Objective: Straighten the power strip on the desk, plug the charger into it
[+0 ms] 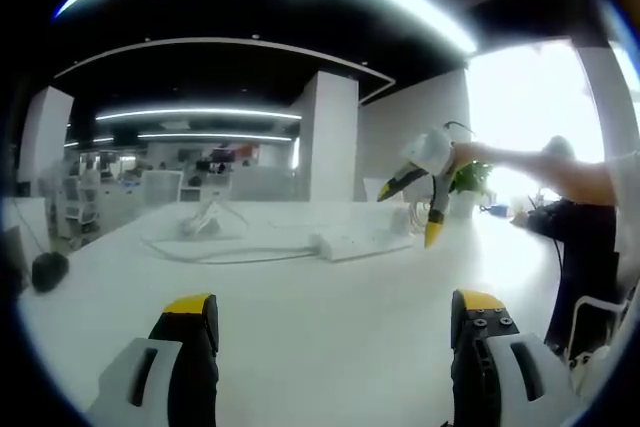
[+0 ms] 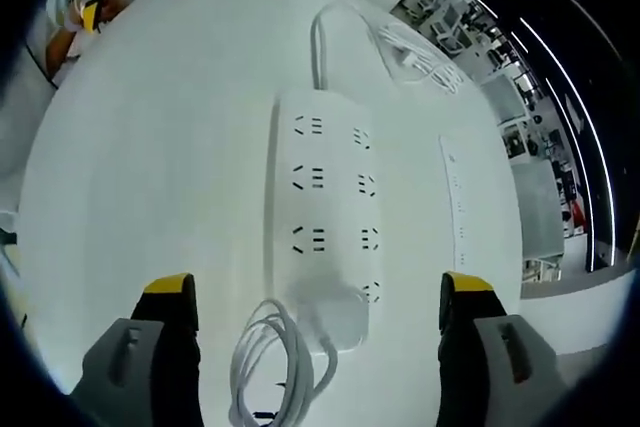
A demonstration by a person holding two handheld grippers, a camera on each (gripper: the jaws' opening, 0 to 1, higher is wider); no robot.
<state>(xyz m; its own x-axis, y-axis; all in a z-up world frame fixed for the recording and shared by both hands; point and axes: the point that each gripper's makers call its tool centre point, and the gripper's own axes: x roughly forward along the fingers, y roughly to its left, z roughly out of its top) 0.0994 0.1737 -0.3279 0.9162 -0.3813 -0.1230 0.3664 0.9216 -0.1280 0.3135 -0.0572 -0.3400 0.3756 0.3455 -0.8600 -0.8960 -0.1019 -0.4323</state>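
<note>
In the right gripper view we look down on a white power strip (image 2: 322, 209), a long rounded plastic slab with a smooth matte face and two columns of dark socket slots, lying at the centre of the frame on the glossy white desk (image 2: 150, 167). A white plug, apparently the charger (image 2: 335, 319), sits on the strip's near end at lower centre, and its white cord (image 2: 275, 362) loops in soft coils just below it, between the jaws. The right gripper (image 2: 318, 312) stands with its jaws wide apart, yellow tips on grey bodies at the lower left and lower right, holding nothing; the strip's near end lies between them. The strip's own cable (image 2: 322, 32) curves away toward the top of the frame, near a loose bundle of white cable (image 2: 425, 62) at upper right. A second narrow white strip (image 2: 462, 207) lies just to the right, apart from the first.

In the left gripper view we see the left gripper (image 1: 335, 317) also spread open and empty, its yellow-capped jaws at the bottom over bare desk (image 1: 320, 357). The power strip (image 1: 362, 242) appears small at centre right, with the right gripper (image 1: 412, 209) hovering over it, jaws parted, held by a person's arm (image 1: 540, 169) entering from the right. A dark rounded object (image 1: 48, 269) rests at the left edge.
</note>
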